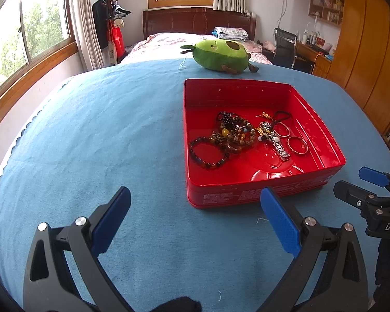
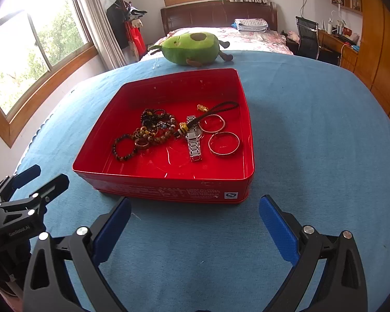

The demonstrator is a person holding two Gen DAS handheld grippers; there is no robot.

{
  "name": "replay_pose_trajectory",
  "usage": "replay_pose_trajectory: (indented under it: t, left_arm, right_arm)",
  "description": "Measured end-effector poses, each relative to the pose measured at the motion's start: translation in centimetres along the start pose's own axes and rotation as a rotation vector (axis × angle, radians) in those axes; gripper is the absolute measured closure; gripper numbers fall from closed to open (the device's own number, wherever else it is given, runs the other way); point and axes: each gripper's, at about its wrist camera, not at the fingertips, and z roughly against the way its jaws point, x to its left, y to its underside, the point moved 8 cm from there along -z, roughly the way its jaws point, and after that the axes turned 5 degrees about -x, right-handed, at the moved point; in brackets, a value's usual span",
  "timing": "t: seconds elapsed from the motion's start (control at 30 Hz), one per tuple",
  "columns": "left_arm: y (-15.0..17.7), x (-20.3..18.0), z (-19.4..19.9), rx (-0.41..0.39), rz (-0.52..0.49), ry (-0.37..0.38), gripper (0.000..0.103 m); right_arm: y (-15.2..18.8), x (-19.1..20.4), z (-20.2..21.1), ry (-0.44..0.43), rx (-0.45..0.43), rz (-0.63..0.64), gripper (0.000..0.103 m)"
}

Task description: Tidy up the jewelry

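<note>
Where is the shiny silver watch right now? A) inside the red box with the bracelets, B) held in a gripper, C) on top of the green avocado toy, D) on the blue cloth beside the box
A: the silver watch lies flat on the floor of the red box, between the beaded bracelets and the two bangles; both grippers are open and hold nothing.

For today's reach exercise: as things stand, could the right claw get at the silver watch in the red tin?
Probably yes. The right claw is open, just short of the open-topped red tin, and the silver watch lies uncovered, though a cord crosses it.
</note>
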Motion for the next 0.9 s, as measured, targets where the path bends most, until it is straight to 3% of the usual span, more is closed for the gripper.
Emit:
replay_pose_trajectory:
  t: [0.9]
  left_arm:
    - [0.27, -0.36, -0.27, 0.010, -0.005, 0.002, 0.004]
  right_arm:
    - [0.11, 0.05, -0.30, 0.000, 0.005, 0.003, 0.004]
